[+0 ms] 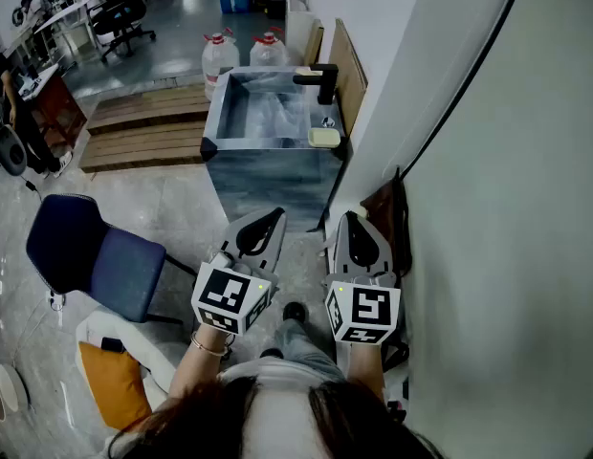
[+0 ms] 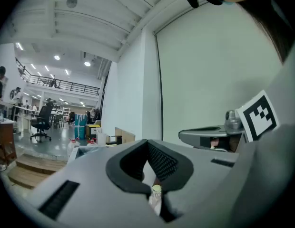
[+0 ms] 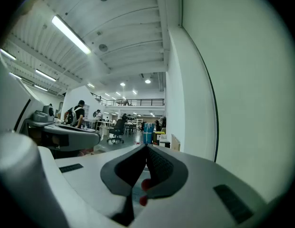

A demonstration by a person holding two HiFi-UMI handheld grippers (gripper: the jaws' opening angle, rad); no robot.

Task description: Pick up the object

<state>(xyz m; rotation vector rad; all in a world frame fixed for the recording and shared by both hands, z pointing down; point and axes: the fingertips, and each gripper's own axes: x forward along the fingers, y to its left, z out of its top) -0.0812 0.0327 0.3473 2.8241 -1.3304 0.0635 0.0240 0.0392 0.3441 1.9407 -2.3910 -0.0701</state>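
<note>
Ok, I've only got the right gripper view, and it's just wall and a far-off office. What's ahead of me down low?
Observer: A sink stands straight ahead.
Operator: Anything on it I could pick up?
Observer: A pale yellow pad, sponge or soap, lies on its right rim, just below a black tap.
Operator: And what's the left tool doing?
Observer: The left tool is shut with nothing in it, and it is short of the sink.
</note>
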